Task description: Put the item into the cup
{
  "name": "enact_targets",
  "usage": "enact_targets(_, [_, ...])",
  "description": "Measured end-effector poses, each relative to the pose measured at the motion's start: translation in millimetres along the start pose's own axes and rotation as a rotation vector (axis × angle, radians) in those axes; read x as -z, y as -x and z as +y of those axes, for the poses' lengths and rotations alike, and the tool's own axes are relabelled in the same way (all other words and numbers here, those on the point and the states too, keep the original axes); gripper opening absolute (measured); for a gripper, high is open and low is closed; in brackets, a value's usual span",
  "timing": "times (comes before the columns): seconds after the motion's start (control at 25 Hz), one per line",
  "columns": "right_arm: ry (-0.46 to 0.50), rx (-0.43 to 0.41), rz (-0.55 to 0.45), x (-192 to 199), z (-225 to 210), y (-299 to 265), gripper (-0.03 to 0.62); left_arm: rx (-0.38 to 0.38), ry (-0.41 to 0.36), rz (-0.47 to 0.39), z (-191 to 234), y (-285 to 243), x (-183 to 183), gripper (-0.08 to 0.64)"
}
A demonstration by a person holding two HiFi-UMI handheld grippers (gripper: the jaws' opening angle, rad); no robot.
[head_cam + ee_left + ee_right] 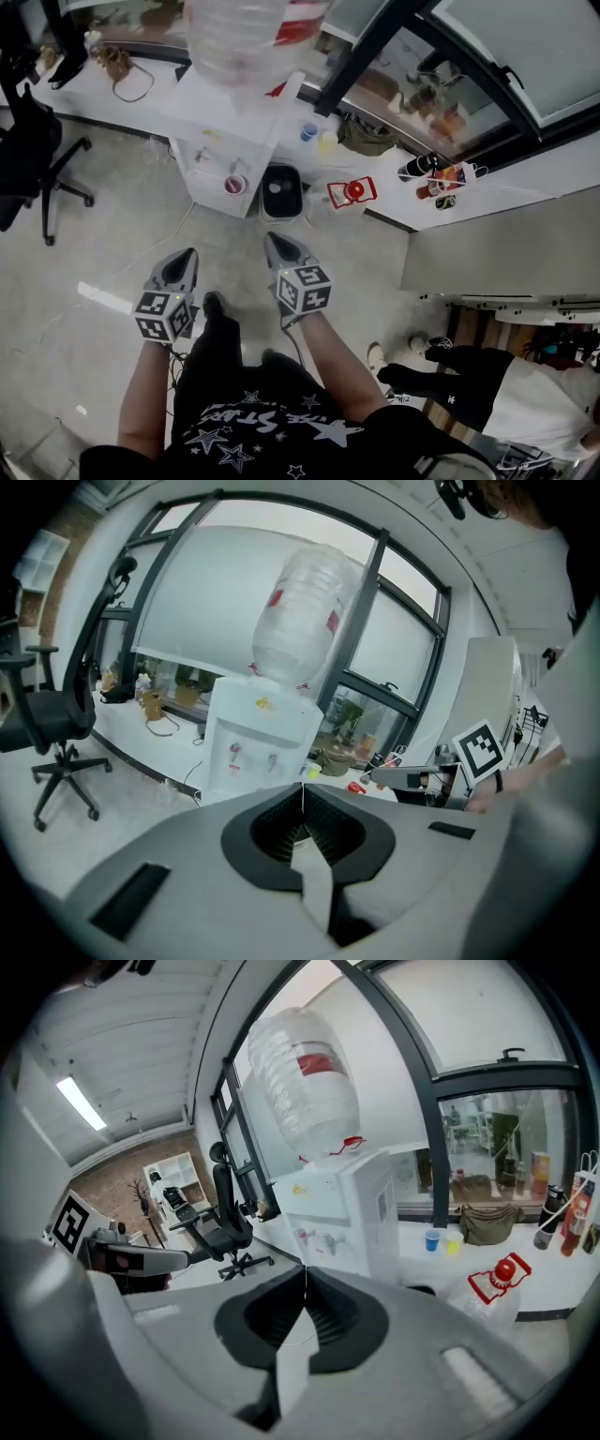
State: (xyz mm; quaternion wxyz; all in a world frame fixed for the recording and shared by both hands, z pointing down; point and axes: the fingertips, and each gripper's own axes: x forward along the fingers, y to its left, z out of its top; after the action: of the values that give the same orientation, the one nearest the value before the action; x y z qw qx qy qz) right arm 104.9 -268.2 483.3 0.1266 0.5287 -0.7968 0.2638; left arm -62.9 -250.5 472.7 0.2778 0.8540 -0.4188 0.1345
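Cup work has not begun, judging by the tongs: the left gripper [302,789] has its jaws pressed together with nothing between them, and the right gripper [305,1271] is the same. Both point toward the water dispenser [225,141] but are well short of it. A reddish cup [234,185] sits at the dispenser's front. Beyond, on the white ledge [375,187], a blue cup [308,132] and a yellow cup [326,141] stand side by side. Which item is meant I cannot tell. The likely slip is a wrong pick, since several cups compete and nothing is in hand. Tongs arriving closed could also tip a light cup over.
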Motion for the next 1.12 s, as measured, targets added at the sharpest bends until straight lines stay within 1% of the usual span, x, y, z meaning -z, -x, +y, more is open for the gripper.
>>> enact_targets(0.16, [-0.017, -0.020, -0.047, -6.6, -5.4, 47.7, 0.002, -0.016, -0.017, -0.012, -45.1, 22.7, 10.5, 0.009])
enact_targets(0.28, [0.003, -0.043, -0.065, -7.8, -5.5, 82.0, 0.002, -0.025, -0.025, -0.026, -74.8, 40.8, 21.2, 0.009])
enact_targets(0.48, [0.006, -0.062, -0.103, -0.6, -2.7, 139.6, 0.002, -0.048, -0.016, -0.083, -118.8, 70.7, 34.0, 0.009])
enact_targets(0.72, [0.040, -0.067, -0.088, 25.3, -0.1, 197.2, 0.002, -0.050, -0.006, -0.129, -165.4, 102.0, 57.6, 0.009])
enact_targets(0.88, [0.041, -0.073, -0.092, 31.7, 0.5, 228.3, 0.002, -0.048, 0.001, -0.135, -191.5, 115.2, 68.4, 0.009])
enact_targets(1.12, [0.054, -0.083, -0.095, 48.3, 6.1, 271.5, 0.002, -0.044, -0.020, -0.146, -230.4, 136.7, 82.7, 0.009])
